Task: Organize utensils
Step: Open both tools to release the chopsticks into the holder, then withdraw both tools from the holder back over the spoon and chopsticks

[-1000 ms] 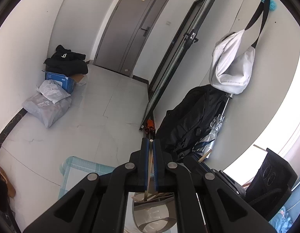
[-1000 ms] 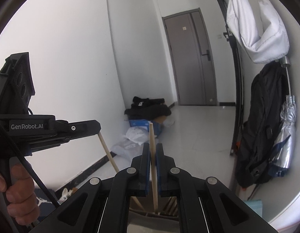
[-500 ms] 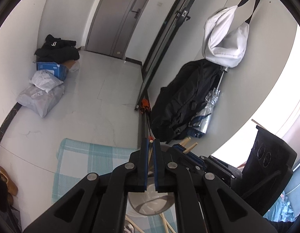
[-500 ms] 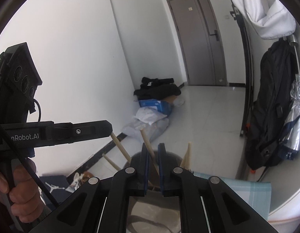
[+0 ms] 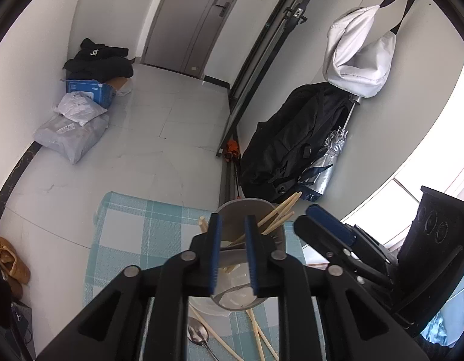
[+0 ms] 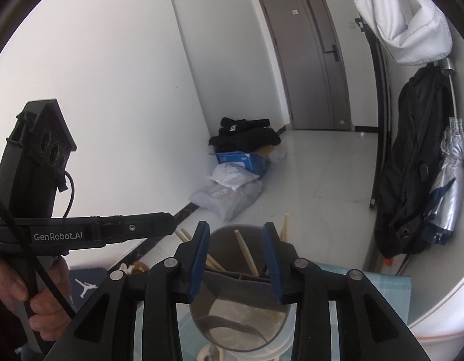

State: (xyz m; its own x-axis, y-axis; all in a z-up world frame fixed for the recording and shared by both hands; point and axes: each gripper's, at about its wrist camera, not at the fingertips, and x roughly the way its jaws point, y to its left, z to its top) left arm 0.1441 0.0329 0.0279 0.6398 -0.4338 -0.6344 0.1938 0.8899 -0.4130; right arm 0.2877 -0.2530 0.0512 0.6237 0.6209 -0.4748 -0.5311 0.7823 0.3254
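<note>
A grey utensil holder cup point(image 5: 247, 210) point(image 6: 228, 288) stands on the checked tablecloth, with several wooden chopsticks point(image 5: 278, 215) point(image 6: 245, 251) leaning inside. My left gripper point(image 5: 233, 222) is open and empty just above the cup's rim. My right gripper point(image 6: 236, 231) is open and empty, jaws straddling the cup's near side. The right gripper also shows in the left wrist view point(image 5: 328, 225), and the left gripper's closed-looking side profile crosses the right wrist view point(image 6: 165, 225). Loose chopsticks point(image 5: 259, 337) and a metal spoon point(image 5: 197, 335) lie on the cloth below the cup.
A teal checked tablecloth point(image 5: 126, 234) covers the table, whose far edge drops to a tiled floor. A white bowl rim point(image 5: 207, 308) sits under the cup. A black backpack point(image 5: 292, 141), umbrella and hanging white bag are by the right wall; parcels point(image 5: 72, 129) lie on the floor.
Both grippers have opened and released their chopsticks into the cup. Both cameras have tilted down, so the cup and tablecloth show more.
</note>
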